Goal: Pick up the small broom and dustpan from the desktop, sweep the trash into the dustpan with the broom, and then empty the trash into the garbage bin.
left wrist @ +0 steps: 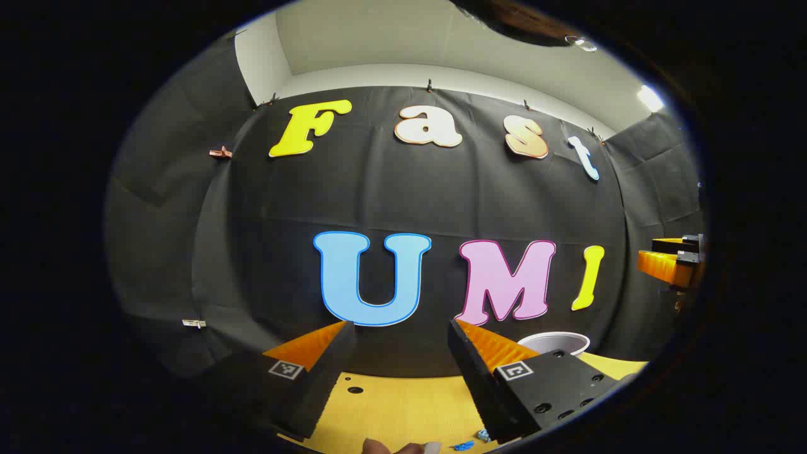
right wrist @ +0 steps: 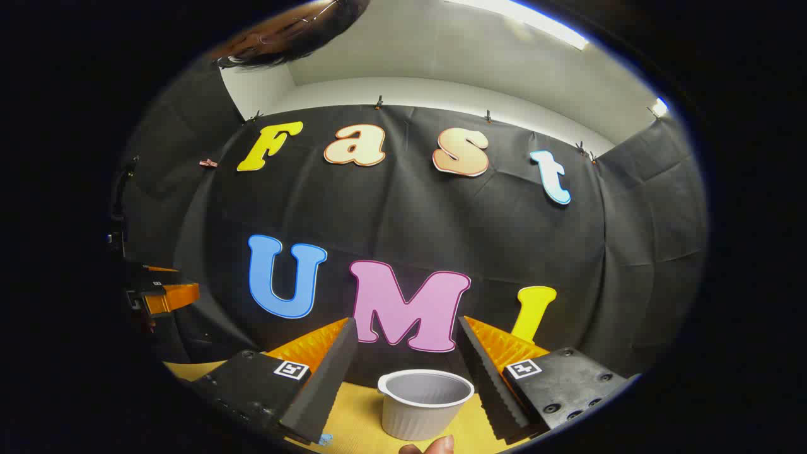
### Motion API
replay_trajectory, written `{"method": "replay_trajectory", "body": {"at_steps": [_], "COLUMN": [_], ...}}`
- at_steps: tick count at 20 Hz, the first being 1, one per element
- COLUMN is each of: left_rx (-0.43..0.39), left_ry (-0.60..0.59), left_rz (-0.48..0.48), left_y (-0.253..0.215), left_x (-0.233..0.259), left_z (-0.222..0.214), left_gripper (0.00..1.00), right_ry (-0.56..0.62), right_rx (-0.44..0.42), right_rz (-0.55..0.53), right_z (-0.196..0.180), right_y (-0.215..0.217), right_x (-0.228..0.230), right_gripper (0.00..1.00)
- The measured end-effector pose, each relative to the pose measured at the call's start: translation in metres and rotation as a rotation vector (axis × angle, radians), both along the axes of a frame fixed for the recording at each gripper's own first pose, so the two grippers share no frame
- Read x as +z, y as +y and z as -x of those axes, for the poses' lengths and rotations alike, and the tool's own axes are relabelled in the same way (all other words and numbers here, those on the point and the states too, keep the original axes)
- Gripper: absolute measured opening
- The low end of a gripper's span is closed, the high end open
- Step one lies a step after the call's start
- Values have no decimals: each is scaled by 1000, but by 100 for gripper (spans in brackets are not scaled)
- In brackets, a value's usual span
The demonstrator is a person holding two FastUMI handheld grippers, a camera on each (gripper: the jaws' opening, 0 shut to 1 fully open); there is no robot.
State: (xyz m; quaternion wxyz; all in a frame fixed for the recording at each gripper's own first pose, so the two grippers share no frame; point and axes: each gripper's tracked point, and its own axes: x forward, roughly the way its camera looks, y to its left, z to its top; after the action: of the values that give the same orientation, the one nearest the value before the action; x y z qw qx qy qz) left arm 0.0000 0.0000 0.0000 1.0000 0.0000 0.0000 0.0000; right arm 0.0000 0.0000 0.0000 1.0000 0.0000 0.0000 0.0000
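Stage: looks like the very start to me, both grippers are up in the air pointing at the booth wall and nothing's been grabbed yet.
Left gripper (left wrist: 400, 353): fingers spread wide, nothing between them, hanging over the yellow desktop (left wrist: 403, 403).
Right gripper (right wrist: 406, 353): same deal, fingers apart and empty, hovering with the white cup (right wrist: 423, 403) sitting on the desktop ahead, framed between the two fingers.
Bin: I'm guessing that ribbed white cup is the garbage bin. From the left gripper view its rim peeks out just behind the right-hand finger.
Trash: a few little blue scraps (left wrist: 463, 445) lie on the desktop at the bottom edge of the left gripper view, near the base of the right-hand finger. One more blue bit (right wrist: 325, 439) shows by the left-hand finger in the right gripper view.
Broom and dustpan: can't place them from these views, so honestly no idea which side each one's on.
Hands: a fingertip (right wrist: 441, 444) pokes in at the bottom of the right gripper view, just the person's grip I think.
How I'd do it: tilt both grippers down first so the desktop comes into sight, then find the handles before closing on anything.
Watch out: the cup looks light and tippy, so keep the right gripper's fingers off it on the way down.
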Motion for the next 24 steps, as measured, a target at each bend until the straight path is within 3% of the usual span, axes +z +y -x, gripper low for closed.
{"method": "replay_trajectory", "body": {"at_steps": [15,24], "left_rx": [4,1], "left_ry": [6,44], "left_rz": [2,7], "left_y": [1,-1], "left_x": [-1,-17], "left_z": [4,5], "left_gripper": [95,95], "right_ry": [-6,360], "right_rx": [4,213], "right_rz": [3,-90], "right_z": [2,53], "right_y": [4,29], "right_x": [0,-105], "right_gripper": [97,97]}}
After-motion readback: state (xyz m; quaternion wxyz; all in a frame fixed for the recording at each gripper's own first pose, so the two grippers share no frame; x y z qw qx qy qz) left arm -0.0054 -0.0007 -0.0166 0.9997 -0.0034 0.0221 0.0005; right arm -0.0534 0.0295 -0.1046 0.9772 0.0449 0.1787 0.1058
